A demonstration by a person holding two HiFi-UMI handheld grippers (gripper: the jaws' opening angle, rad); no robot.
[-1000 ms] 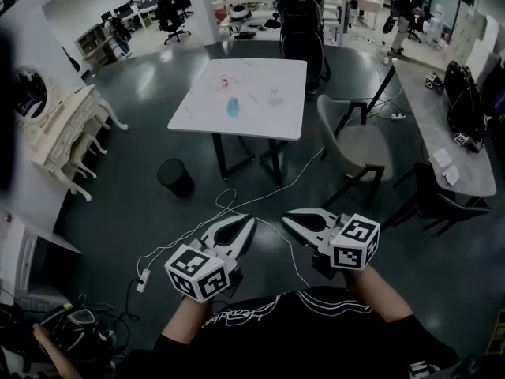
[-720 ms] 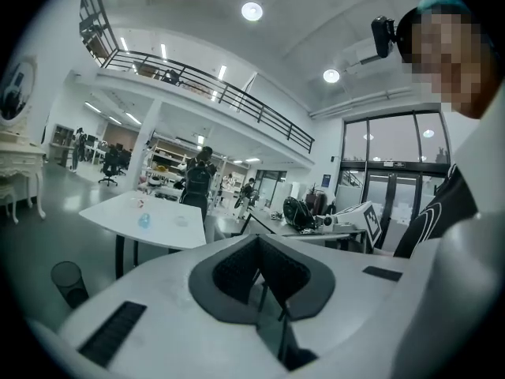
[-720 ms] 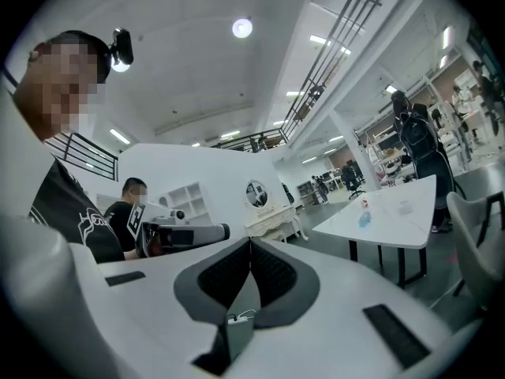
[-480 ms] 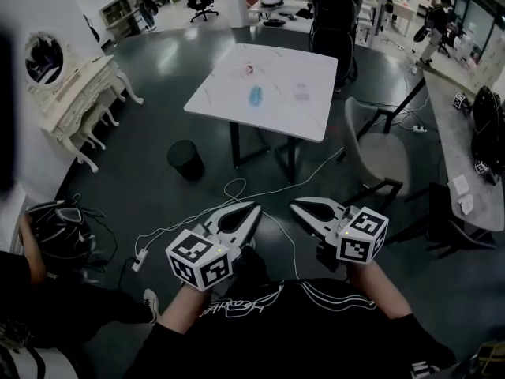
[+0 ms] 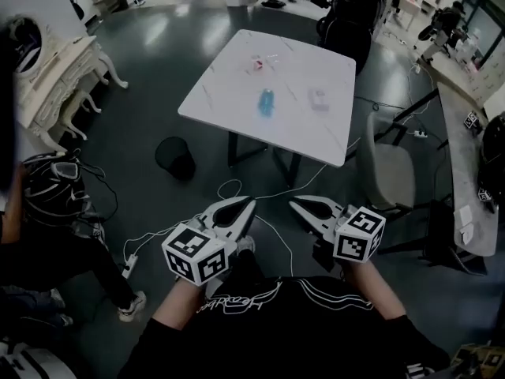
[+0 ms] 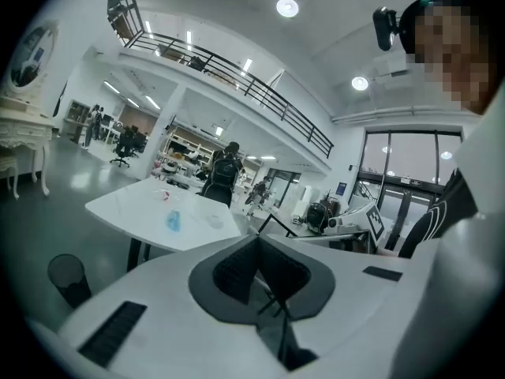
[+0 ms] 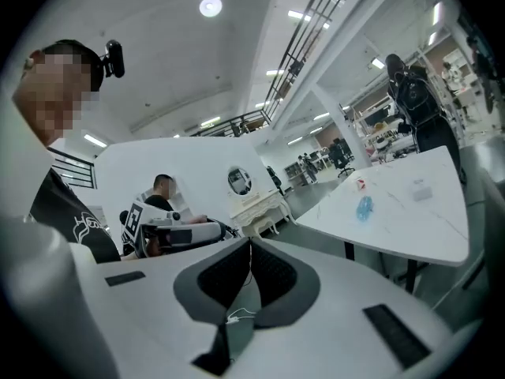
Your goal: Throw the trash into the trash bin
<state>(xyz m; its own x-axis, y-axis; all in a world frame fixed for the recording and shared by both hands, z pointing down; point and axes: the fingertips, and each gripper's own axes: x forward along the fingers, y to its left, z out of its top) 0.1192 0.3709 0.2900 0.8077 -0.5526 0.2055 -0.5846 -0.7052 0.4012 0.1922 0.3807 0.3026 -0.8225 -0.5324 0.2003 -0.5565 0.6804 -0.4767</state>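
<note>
A white table (image 5: 221, 101) stands ahead with three bits of trash on it: a crumpled blue piece (image 5: 266, 102), a small red and white piece (image 5: 258, 64) and a pale wrapper (image 5: 319, 99). The blue piece (image 6: 173, 221) (image 7: 363, 208) also shows in both gripper views. A black trash bin (image 5: 174, 157) (image 6: 67, 278) stands on the floor left of the table. My left gripper (image 5: 248, 202) and right gripper (image 5: 293, 204) are held side by side in front of my chest, well short of the table. Both are shut and hold nothing.
A grey chair (image 5: 388, 174) stands at the table's right side. White cables (image 5: 237, 189) run over the dark floor between me and the table. A person (image 5: 47, 212) crouches at my left beside a cream dressing table (image 5: 55, 77). A long desk (image 5: 461, 164) runs along the right.
I have walked toward the table, which now looks larger and nearer. Both grippers stay shut side by side. A crouching person has come into view at the left.
</note>
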